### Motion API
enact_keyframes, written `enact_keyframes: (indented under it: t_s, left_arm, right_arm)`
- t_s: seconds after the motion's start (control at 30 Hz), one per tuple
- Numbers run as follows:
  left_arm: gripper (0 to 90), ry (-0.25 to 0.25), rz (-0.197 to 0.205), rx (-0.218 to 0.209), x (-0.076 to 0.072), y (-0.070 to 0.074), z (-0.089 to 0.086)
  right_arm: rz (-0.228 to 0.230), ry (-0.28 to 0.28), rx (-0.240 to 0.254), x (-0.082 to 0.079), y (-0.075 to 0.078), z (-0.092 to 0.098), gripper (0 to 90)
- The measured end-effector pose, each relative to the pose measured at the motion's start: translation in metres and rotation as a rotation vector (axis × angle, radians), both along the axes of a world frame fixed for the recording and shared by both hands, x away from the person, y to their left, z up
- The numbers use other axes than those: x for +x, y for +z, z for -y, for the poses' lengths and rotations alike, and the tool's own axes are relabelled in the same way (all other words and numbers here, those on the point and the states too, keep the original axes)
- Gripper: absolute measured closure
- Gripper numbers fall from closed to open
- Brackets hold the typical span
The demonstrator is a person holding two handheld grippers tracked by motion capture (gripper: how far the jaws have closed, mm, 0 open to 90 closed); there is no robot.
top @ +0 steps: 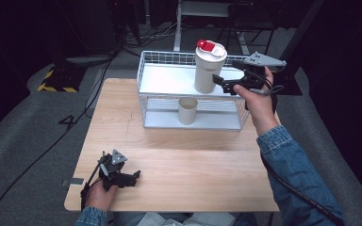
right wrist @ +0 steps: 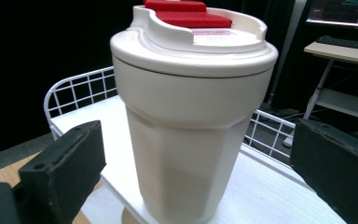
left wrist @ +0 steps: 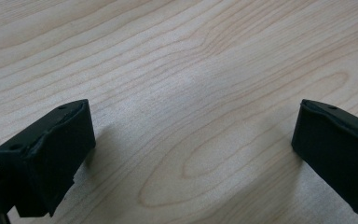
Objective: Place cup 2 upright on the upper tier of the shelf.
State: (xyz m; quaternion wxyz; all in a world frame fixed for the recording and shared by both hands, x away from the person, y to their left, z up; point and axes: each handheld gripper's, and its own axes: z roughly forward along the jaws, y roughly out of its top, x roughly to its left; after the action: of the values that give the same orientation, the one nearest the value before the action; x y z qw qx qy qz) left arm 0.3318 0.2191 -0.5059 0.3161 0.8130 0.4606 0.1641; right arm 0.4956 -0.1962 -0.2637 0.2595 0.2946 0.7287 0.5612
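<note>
A pale wooden surface [top: 179, 165] with rounded corners and a visible grain carries a white two-tier wire rack [top: 143, 70] with flat white shelves and a grid rim. On the upper shelf stands a cream tumbler [top: 209, 70], upright, faceted in its lower body and slightly matte, capped by a cream lid with a red flip tab [right wrist: 189, 14]. On the lower shelf, under it and a little left, sits a small plain cream cup [top: 187, 110], open at the top.

The right tongs [top: 219, 81] are held at the tumbler's right side, at the height of its lower half. In the right gripper view their two black, rubbery blocks stand spread wide with the tumbler between them, a clear gap on each side; whether they reach past its body is hard to judge.

The left tongs [top: 134, 178] rest low on the surface near its front left corner, well apart from the rack, spread open over bare wood.
</note>
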Motion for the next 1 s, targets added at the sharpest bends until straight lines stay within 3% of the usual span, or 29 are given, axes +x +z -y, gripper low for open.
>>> enact_keyframes:
  t_s: [0.47,0.7,0.9,1.0]
  left_arm:
    - [0.0,-0.001,0.001,0.003,0.006,0.000,-0.006]
    - [0.0,-0.014,-0.006,-0.001,0.009,0.000,-0.010]
    - [0.0,0.006,-0.001,0.001,0.013,0.000,-0.016]
    - [0.0,0.015,-0.004,-0.006,0.014,0.000,-0.016]
  right_arm:
    - [-0.010,0.023,-0.034,-0.033,-0.004,0.037,3.9]
    - [-0.025,0.012,-0.036,-0.050,-0.012,0.062,4.5]
    - [-0.037,-0.001,-0.053,-0.063,-0.020,0.082,4.5]
    - [-0.065,-0.025,-0.081,-0.068,-0.026,0.091,4.8]
